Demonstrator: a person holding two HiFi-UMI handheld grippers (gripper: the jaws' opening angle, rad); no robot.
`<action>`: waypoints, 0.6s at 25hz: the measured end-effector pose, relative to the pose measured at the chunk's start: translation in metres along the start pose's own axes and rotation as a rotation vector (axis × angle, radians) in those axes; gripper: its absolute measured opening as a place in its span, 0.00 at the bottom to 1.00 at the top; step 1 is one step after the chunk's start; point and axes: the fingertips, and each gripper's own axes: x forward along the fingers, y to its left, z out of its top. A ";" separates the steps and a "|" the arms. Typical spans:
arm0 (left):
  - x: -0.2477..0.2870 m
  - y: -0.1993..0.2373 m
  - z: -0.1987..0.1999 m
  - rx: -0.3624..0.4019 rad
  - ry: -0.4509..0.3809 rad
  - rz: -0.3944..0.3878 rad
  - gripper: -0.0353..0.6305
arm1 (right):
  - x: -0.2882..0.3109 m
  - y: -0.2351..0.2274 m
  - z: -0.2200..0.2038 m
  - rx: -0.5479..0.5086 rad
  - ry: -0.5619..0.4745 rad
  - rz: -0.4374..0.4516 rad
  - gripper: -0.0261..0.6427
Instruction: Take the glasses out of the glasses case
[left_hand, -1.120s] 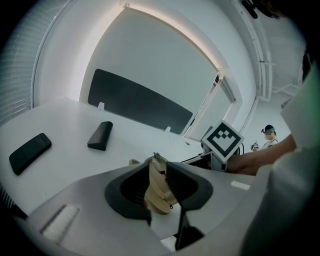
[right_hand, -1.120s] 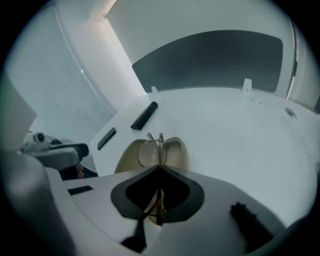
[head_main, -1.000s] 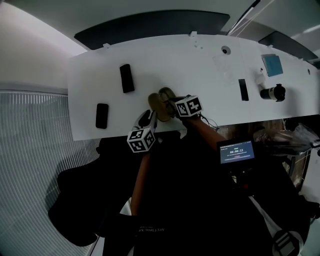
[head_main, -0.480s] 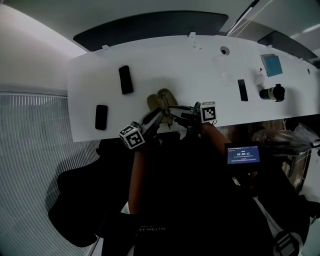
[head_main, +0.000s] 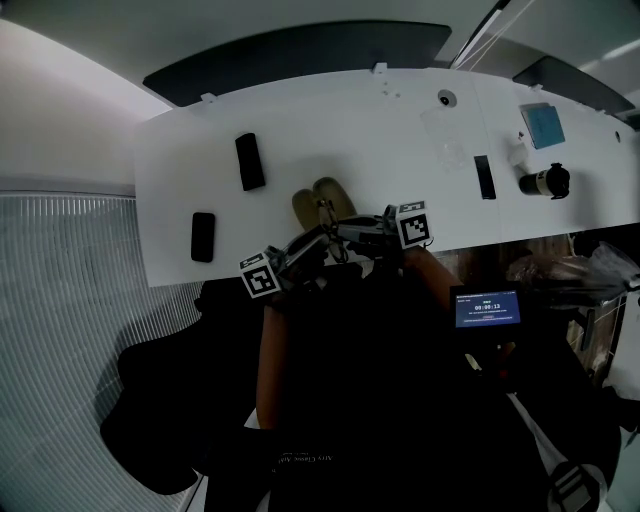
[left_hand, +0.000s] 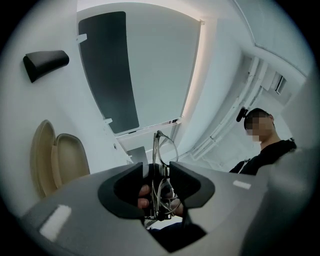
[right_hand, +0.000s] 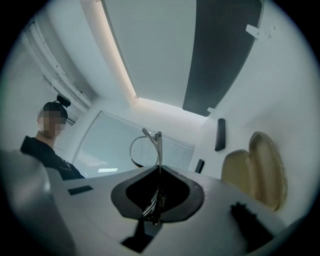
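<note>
The beige glasses case (head_main: 322, 204) lies open on the white table (head_main: 400, 150); it also shows in the left gripper view (left_hand: 56, 161) and the right gripper view (right_hand: 256, 167). The thin metal glasses (head_main: 328, 232) hang above the table's front edge, between both grippers. My right gripper (head_main: 343, 227) is shut on the glasses (right_hand: 149, 145), its jaws (right_hand: 159, 169) meeting on the frame. My left gripper (head_main: 317, 244) has just been opening; the glasses (left_hand: 161, 150) stand between its parted jaws (left_hand: 159, 170), with a gap on one side.
Black oblong objects (head_main: 250, 160) (head_main: 203, 235) (head_main: 484, 178) lie on the table. A black cylinder (head_main: 545, 183) and a blue pad (head_main: 543, 127) sit at the far right. A small screen (head_main: 487, 308) is at my right. A person (left_hand: 265, 142) stands beyond the table.
Both grippers have lifted off the case and swung back toward the table's front edge, turning as they went. The glasses came out with them, and the case now lies bare.
</note>
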 end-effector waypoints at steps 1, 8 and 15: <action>-0.001 -0.001 0.001 -0.009 -0.014 -0.009 0.28 | 0.000 0.000 0.000 -0.004 -0.002 -0.003 0.07; -0.002 -0.005 -0.011 -0.043 0.026 -0.061 0.30 | 0.004 -0.002 -0.006 -0.031 0.047 -0.019 0.07; -0.003 -0.001 -0.014 -0.060 0.029 -0.052 0.28 | 0.002 -0.004 -0.010 -0.014 0.063 -0.017 0.07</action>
